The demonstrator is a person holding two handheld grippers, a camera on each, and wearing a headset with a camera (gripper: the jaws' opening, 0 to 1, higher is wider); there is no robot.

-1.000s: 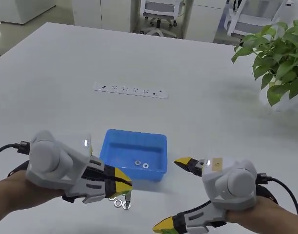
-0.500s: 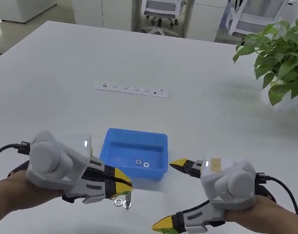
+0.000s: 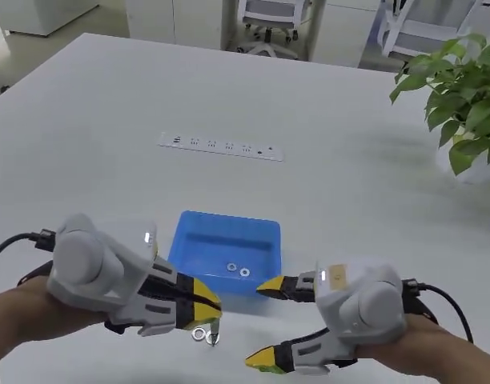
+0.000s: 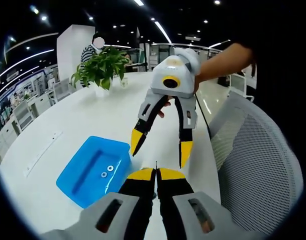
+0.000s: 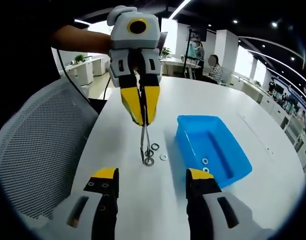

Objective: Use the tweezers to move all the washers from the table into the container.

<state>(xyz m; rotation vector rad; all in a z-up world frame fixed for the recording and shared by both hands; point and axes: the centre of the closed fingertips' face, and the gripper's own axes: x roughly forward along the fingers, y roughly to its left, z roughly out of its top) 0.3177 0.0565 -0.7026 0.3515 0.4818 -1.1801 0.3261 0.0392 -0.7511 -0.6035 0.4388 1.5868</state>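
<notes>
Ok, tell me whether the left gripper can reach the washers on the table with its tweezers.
Probably yes. The left gripper is shut on the tweezers, whose tips are down among the washers on the bare table beside the container. Nothing lies between.

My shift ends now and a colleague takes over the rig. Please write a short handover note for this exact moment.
Left tool: shut on the tweezers, whose tips point down at one washer on the table. I cannot tell if it is gripped.
Right tool: open, empty, near the blue container.
Done: two washers lie in the container.
Left: three washers on the table, close by the tweezers' tips, must go into the container.
</notes>
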